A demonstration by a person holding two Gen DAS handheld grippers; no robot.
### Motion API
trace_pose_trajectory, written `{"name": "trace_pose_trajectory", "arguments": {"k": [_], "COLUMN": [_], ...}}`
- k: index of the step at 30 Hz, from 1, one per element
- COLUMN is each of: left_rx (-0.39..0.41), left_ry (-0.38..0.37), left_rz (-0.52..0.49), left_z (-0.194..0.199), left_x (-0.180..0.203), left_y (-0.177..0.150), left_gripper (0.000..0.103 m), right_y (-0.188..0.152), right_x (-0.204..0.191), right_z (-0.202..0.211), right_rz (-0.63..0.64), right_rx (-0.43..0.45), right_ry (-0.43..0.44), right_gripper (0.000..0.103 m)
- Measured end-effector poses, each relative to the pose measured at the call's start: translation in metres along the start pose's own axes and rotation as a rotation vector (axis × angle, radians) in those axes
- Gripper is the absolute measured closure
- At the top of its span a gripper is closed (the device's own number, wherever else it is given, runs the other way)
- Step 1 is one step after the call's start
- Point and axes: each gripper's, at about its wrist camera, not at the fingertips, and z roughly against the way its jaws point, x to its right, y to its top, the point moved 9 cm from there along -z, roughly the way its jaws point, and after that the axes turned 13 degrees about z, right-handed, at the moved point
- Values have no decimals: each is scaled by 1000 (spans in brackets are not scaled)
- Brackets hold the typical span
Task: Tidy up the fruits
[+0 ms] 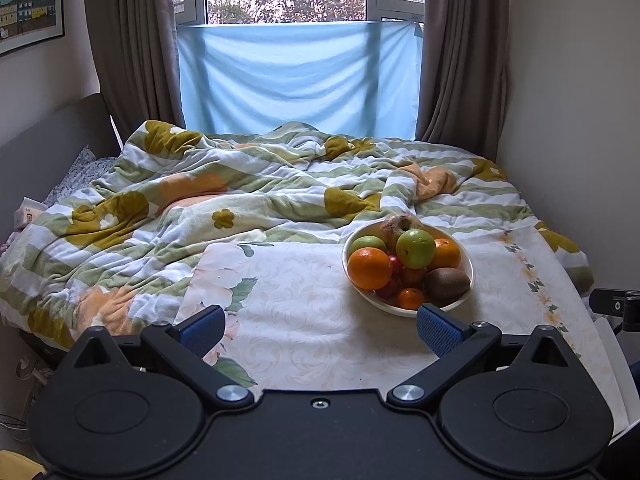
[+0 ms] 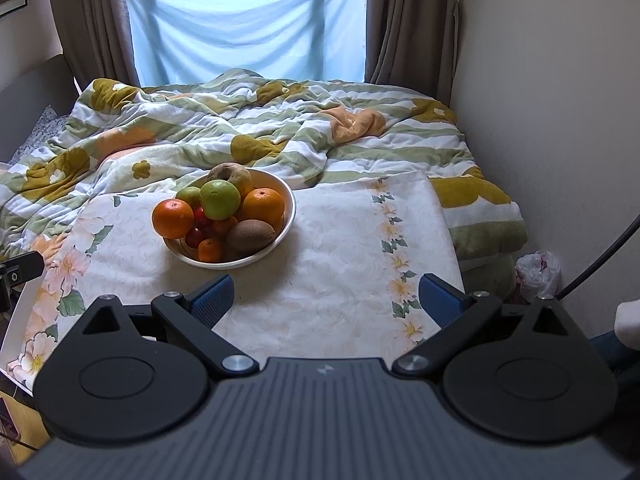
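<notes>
Fruit sits heaped in the bowl (image 1: 464,280) on the counter (image 1: 304,320), ahead-right of my left gripper (image 1: 320,330) and ahead-left of my right gripper (image 2: 326,300), both spread apart, empty, about equally near.

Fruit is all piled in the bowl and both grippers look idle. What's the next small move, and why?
Probably ease the right gripper forward and left toward the kiwi. Both grippers are open and empty, short of the white bowl. The kiwi lies at the near rim on the pile's edge, so it looks easiest to lift without disturbing the green apple on top.
</notes>
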Motion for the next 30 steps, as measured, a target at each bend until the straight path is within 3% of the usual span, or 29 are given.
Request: {"name": "trace_pose_trajectory", "arguments": {"k": [23,30], "left_rx": [4,-2], "left_ry": [-4,30], "left_rz": [20,12], "left_z": [-7,-15], "left_x": [-3,-2], "left_y": [6,6], "left_gripper": [0,0], "right_y": [2,3], "right_x": [-3,-2], "right_z": [-4,-6], "right_rz": [-5,-10], "right_rx": [-4,-9], "right_ry": [6,8], "right_gripper": [0,0]}}
